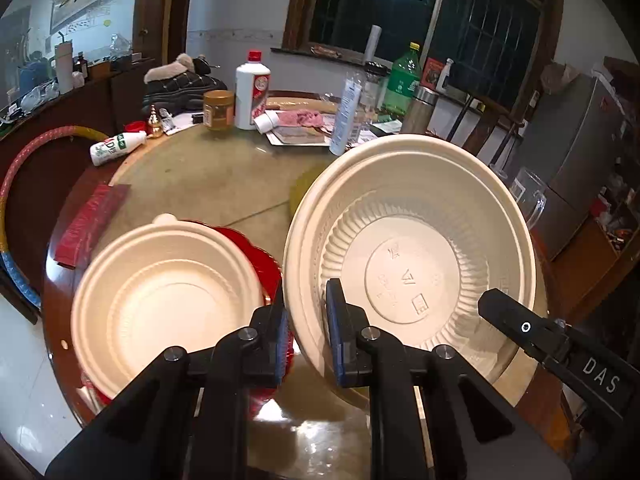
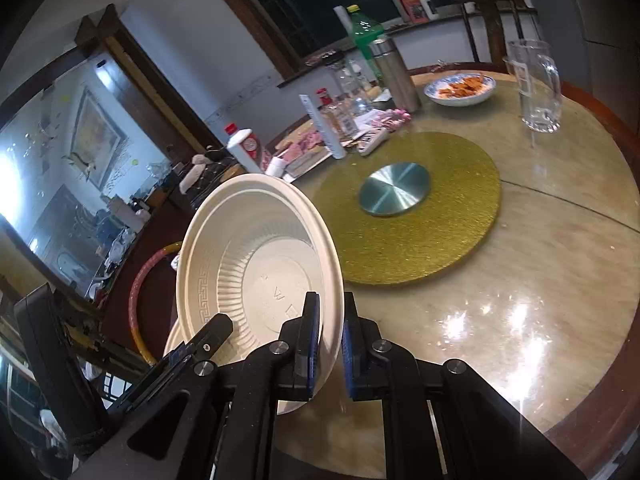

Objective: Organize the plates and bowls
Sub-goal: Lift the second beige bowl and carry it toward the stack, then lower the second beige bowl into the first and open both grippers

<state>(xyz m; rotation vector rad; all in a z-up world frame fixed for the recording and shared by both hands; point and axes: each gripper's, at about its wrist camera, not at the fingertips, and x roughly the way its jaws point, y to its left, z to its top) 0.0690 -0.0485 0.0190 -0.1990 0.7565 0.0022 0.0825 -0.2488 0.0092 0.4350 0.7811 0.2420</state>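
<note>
A large cream plastic bowl (image 1: 412, 256) is held tilted above the round table, gripped on both sides. My left gripper (image 1: 306, 326) is shut on its left rim. My right gripper (image 2: 331, 344) is shut on its right rim; the bowl (image 2: 256, 268) shows tilted there too. The tip of the right gripper (image 1: 504, 312) shows in the left wrist view. A smaller cream bowl (image 1: 168, 300) sits on a red plate (image 1: 256, 256) at the table's near left edge.
A gold turntable (image 2: 440, 224) with a metal hub lies mid-table. A glass mug (image 2: 536, 84), a dish of food (image 2: 460, 88), bottles (image 1: 252, 92), a jar (image 1: 218, 110) and papers crowd the far side. A red packet (image 1: 92, 220) lies left.
</note>
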